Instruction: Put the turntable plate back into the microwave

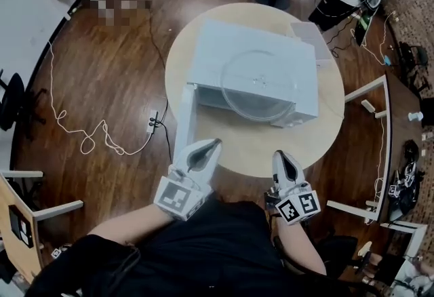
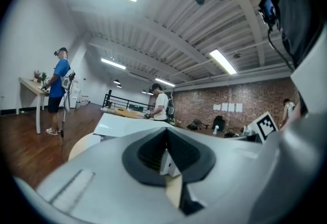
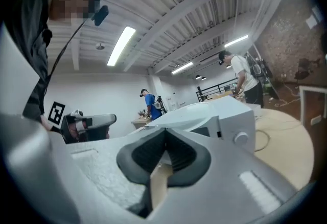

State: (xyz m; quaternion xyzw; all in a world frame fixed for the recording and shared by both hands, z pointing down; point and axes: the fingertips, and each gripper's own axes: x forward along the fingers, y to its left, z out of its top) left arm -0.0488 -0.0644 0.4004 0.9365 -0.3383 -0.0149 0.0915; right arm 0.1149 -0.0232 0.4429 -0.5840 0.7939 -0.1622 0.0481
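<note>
- Head view: A white microwave (image 1: 230,51) sits on a round table (image 1: 319,133). Its door (image 1: 184,118) hangs open at the left side. The clear turntable plate (image 1: 258,95) lies flat on top of the microwave and sticks out a bit over the front edge. The left gripper (image 1: 214,144) and the right gripper (image 1: 281,154) are both near the table's close edge and point at the microwave. The plate is in front of them, well apart from both. No gripper touches it.
- Left gripper view: The left gripper (image 2: 166,132) has its jaws pressed together with nothing in them. The microwave (image 2: 122,125) shows past the tips. The plate cannot be made out here.
- Right gripper view: The right gripper (image 3: 164,135) has its jaws pressed together too, with nothing in them. The microwave (image 3: 232,123) is ahead and a little to the right. The plate (image 3: 196,111) shows as a round clear shape on its top, apart from the jaws.
</note>
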